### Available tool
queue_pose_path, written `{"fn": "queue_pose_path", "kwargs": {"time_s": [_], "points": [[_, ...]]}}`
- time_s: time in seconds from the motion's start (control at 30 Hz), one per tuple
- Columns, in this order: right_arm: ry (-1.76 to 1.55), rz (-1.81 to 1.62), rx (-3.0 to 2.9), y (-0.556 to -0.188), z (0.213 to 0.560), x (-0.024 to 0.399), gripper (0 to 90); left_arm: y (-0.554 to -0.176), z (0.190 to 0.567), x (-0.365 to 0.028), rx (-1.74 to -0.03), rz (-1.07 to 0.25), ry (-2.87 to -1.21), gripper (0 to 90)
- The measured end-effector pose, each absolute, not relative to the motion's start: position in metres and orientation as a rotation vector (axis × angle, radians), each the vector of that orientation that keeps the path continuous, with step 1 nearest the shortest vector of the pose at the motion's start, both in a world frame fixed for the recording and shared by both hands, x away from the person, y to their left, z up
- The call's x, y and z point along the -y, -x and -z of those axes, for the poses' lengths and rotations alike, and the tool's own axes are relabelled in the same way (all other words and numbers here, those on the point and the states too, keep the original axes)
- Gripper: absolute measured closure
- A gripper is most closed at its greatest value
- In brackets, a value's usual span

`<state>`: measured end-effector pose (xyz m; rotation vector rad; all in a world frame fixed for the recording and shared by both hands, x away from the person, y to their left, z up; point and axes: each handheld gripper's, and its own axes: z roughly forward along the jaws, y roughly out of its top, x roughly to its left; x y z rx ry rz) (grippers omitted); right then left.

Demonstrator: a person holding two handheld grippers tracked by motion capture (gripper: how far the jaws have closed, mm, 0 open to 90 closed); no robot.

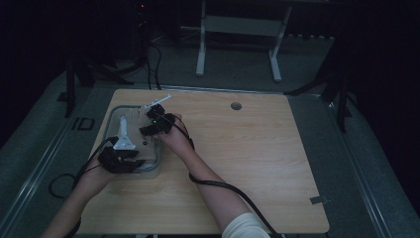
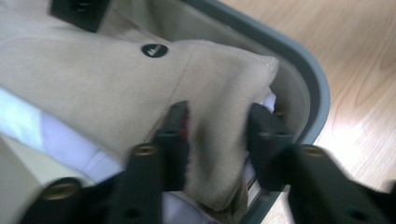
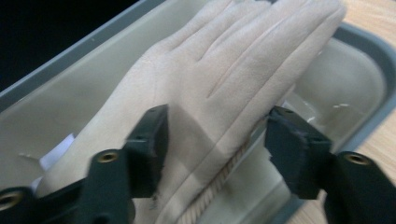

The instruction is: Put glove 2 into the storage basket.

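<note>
1. A beige, soft suede-like glove (image 3: 224, 79) lies in a shallow grey-rimmed plastic tray (image 1: 157, 157) at the near left of the light wooden bench (image 1: 257, 163).
2. In the right gripper view the glove's fingers stretch toward the tray's far rim, stitched ridges along its back.
3. The left hand-held gripper (image 2: 217, 135) works at the tray's near end. Its jaws straddle a raised fold of the glove's cuff, close against the fabric on both sides; whether the pads press it I cannot tell.
4. The right hand-held gripper (image 3: 215, 140) is over the tray's far part, released: its jaws stand apart on either side of the glove, the right one clear of the material.
5. A small black round tag (image 2: 154, 50) sits on the glove near the left hand-held gripper.
6. White paper or cloth (image 2: 56, 135) shows beneath the glove.
</note>
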<state>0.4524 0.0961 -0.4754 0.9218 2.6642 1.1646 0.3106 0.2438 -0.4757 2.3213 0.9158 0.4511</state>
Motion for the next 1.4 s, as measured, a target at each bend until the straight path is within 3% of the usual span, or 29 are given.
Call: {"fn": "queue_pose_path", "kwargs": {"time_s": [0.13, 0.2, 0.27, 0.43, 1.4], "points": [[-0.88, -1.191, -2.676, -0.448, 0.466, -0.091, 25.9, -0.31, 0.467, -0.248, -0.976, -0.422, -2.237, 25.7], [-0.844, -1.223, -2.688, -0.445, 0.46, -0.086, 18.2, -0.31, 0.464, -0.249, -0.991, -0.423, -2.204, 19.9], [-0.836, -1.239, -2.65, -0.442, 0.457, -0.082, 17.5, -0.309, 0.462, -0.247, -0.985, -0.414, -2.154, 14.8], [-0.82, -1.259, -2.623, -0.437, 0.452, -0.067, 16.6, -0.304, 0.459, -0.236, -0.943, -0.411, -2.056, 14.6], [-0.794, -1.172, -2.578, -0.413, 0.478, 0.041, 16.7, -0.299, 0.474, -0.151, -0.779, -0.297, -2.057, 14.6]]}}
